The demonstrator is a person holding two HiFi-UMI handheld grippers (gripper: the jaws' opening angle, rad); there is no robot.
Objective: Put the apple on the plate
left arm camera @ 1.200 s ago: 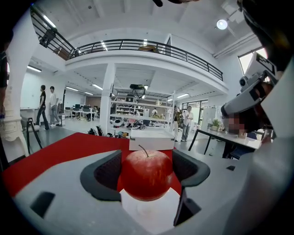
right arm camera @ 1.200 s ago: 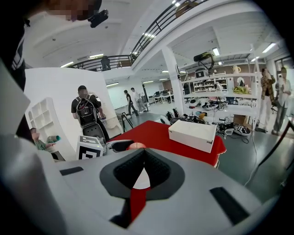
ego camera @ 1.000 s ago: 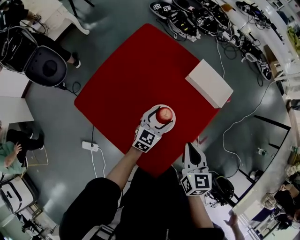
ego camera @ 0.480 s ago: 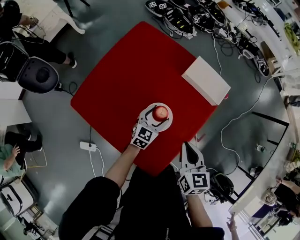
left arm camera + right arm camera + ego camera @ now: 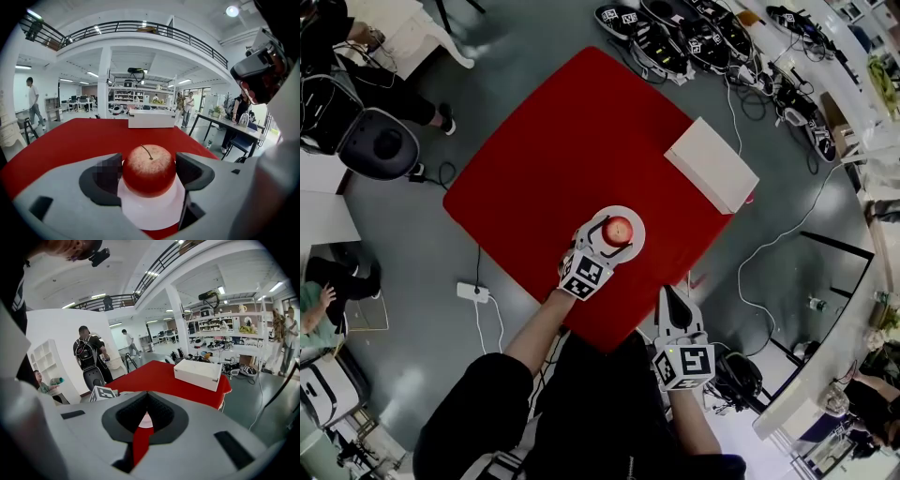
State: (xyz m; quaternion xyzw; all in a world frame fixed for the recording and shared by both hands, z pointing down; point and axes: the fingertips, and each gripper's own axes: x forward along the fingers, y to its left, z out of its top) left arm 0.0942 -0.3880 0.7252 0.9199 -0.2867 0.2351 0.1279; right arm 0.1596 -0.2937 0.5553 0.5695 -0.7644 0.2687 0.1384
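Note:
A red apple (image 5: 620, 229) (image 5: 149, 169) rests stem-up on a small white plate (image 5: 636, 223) (image 5: 150, 210) near the front edge of the red table (image 5: 562, 141). My left gripper (image 5: 614, 236) (image 5: 149, 172) reaches in from the near side, with one jaw on each side of the apple. Both pads sit against the fruit and I see no gap. My right gripper (image 5: 667, 292) (image 5: 146, 417) hangs off the table's near right edge, jaws together, holding nothing.
A white rectangular box (image 5: 712, 164) (image 5: 151, 118) (image 5: 197, 372) lies at the table's far right edge. Several spare grippers (image 5: 694, 37) and cables lie on the floor beyond. A power strip (image 5: 474, 292) and a chair (image 5: 384, 141) stand to the left.
The left gripper has stayed around the apple on the plate. Only the head view has shifted slightly. The right gripper has hardly moved.

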